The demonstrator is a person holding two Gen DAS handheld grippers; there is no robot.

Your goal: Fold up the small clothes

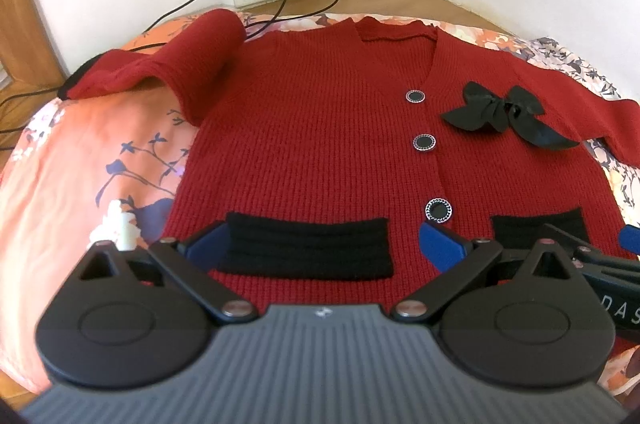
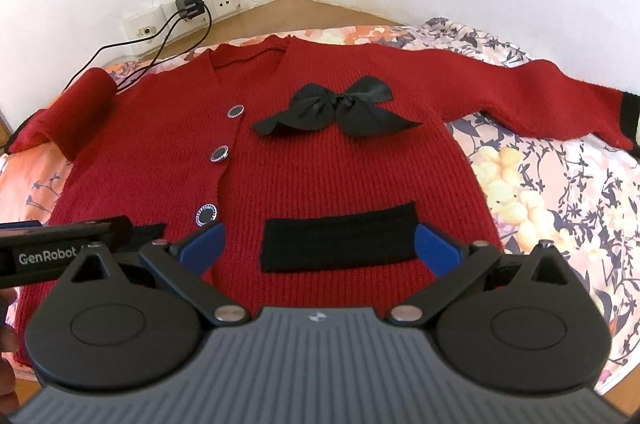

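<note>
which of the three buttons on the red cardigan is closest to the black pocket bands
The lowest round black silver-rimmed button, just above the bands on the red knit cardigan; the other two sit higher, toward the neckline.

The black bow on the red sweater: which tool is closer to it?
Right. The right tool is open over the pocket below the black bow. The left tool is open over the other pocket, across the buttons from the bow.

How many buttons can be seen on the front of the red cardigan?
3, in a line down the front opening: the top button just under the V-neck, the middle button below it, the bottom button level with the black pockets. More could be hidden under the grippers near the hem.
</note>
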